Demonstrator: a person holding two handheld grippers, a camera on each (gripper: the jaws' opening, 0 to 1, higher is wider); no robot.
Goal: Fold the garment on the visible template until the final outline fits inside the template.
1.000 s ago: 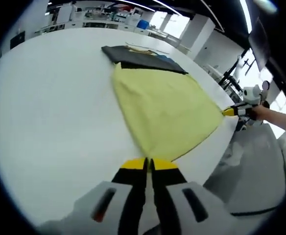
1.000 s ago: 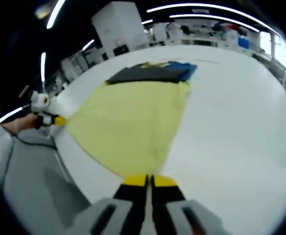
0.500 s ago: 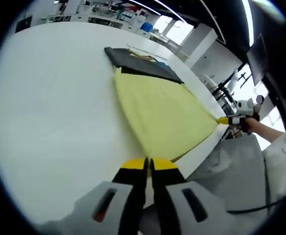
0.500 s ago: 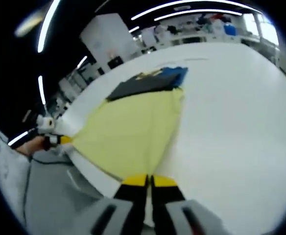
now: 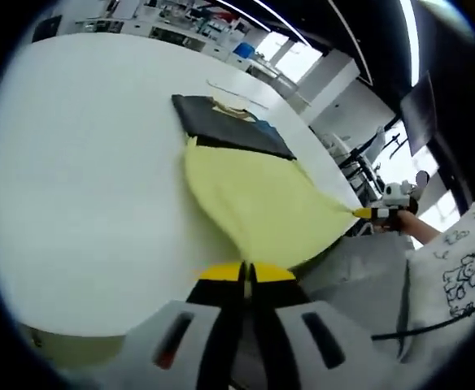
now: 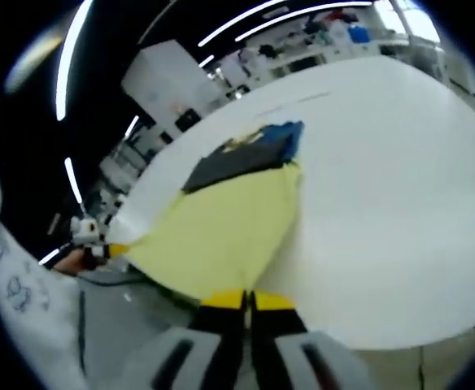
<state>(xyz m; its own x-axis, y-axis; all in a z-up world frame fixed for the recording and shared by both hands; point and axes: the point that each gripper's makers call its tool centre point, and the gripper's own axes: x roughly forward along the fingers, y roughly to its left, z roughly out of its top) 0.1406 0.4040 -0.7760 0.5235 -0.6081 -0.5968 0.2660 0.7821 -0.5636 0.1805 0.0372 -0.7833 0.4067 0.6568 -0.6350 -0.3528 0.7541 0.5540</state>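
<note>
A yellow garment [image 5: 250, 199] lies spread on the white table [image 5: 83, 162], its near part pulled taut past the table's near edge. My left gripper [image 5: 247, 272] is shut on one near corner of it. My right gripper [image 5: 361, 213] is shut on the other near corner, out over the edge. In the right gripper view the same yellow garment [image 6: 221, 231] runs from my right gripper [image 6: 248, 299] to the left gripper [image 6: 115, 250]. Its far end touches a dark rectangular sheet [image 5: 229, 122], seen again as the dark sheet [image 6: 229, 161] with a blue piece [image 6: 282, 134] beside it.
The table [image 6: 400, 203] stretches wide and bare to the side of the garment. A person's hand [image 5: 400, 221] and printed white sleeve [image 5: 457, 268] are near the table's edge, with grey fabric [image 5: 359, 276] below. Benches and shelves stand far behind.
Both grippers have drawn back toward the person with the garment's corners. The yellow cloth has slid nearer and its near edge now hangs past the table's edge.
</note>
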